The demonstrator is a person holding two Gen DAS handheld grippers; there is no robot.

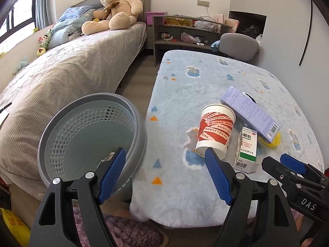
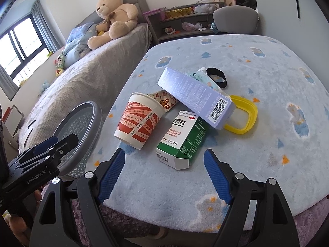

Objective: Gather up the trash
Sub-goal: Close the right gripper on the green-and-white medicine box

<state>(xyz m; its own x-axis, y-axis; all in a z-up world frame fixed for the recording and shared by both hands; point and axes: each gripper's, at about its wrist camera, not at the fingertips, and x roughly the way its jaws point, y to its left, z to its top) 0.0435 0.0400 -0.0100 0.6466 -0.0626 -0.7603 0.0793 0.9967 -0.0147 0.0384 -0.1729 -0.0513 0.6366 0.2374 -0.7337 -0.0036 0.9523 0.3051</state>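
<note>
Blue-padded right gripper (image 2: 164,177) and left gripper (image 1: 166,177) both hang spread and empty; the green medicine box (image 2: 182,139) just ahead of the right seems the next pick, bound for the grey basket (image 1: 131,111).

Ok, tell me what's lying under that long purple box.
The purple box rests on the green-and-white medicine box, a yellow plastic frame, a patterned wrapper and a pale packet. Anything beneath its middle is covered.

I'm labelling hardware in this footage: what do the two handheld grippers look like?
Both match: black angular frames with triangular cut-outs, silver round pivot bolts and blue ribbed finger pads. The left gripper bears white "GenRobot.AI" lettering; the right gripper shows "DAS" on its body. No cables or sleeves show.
</note>
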